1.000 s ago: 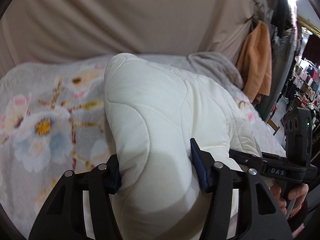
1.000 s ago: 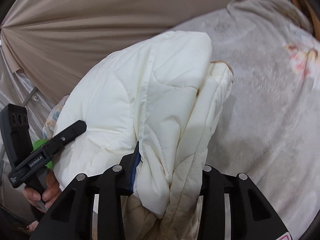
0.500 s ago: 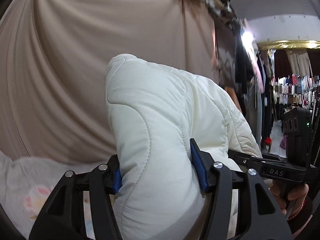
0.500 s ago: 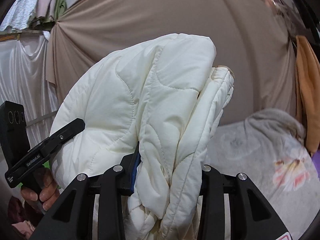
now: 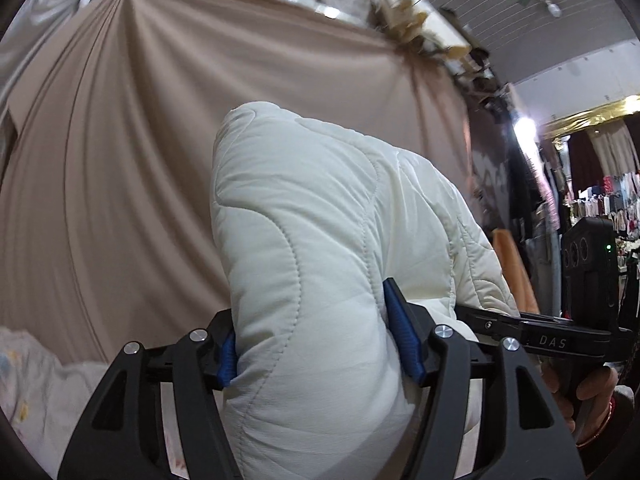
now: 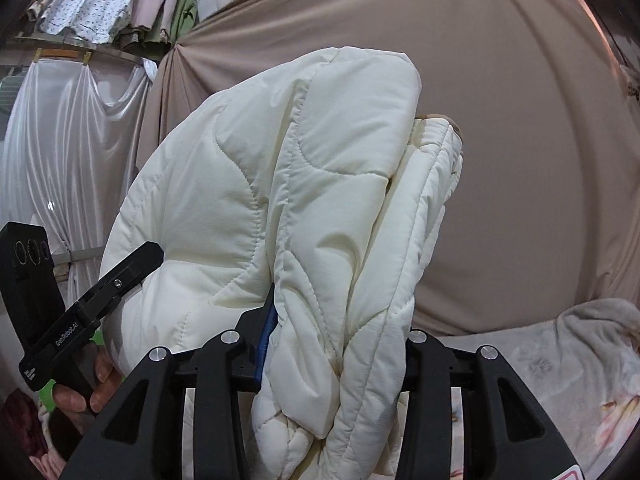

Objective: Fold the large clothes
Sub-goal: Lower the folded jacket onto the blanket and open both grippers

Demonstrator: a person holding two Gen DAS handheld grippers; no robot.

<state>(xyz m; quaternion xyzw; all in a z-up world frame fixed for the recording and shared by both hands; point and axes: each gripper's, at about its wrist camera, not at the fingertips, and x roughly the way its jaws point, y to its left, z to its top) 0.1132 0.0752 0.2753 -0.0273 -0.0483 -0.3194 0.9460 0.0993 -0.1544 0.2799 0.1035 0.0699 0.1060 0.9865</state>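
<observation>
A white quilted jacket (image 5: 320, 220) is bunched and held up in the air in front of a beige curtain. My left gripper (image 5: 314, 344) has its blue pads pressed into one thick fold, and its jaws are opening slightly. My right gripper (image 6: 338, 340) pinches another bundle of the same jacket (image 6: 280, 180); only its left pad shows, the right one is buried in fabric, and its jaws are also easing open. The right gripper's body (image 5: 552, 340) and a hand (image 5: 592, 392) show at the right edge. The left gripper's body (image 6: 100, 292) shows at the lower left.
A beige curtain (image 5: 120, 160) fills the background. A bed with a floral blanket (image 6: 560, 360) lies low in both views. White drapes (image 6: 80, 140) and hanging clothes (image 6: 120, 8) are on the left, an orange cloth (image 5: 512, 264) and shop racks (image 5: 600, 200) on the right.
Both grippers have risen and tilted upward with the jacket. The bed has dropped to the bottom of both views and the curtain now fills them.
</observation>
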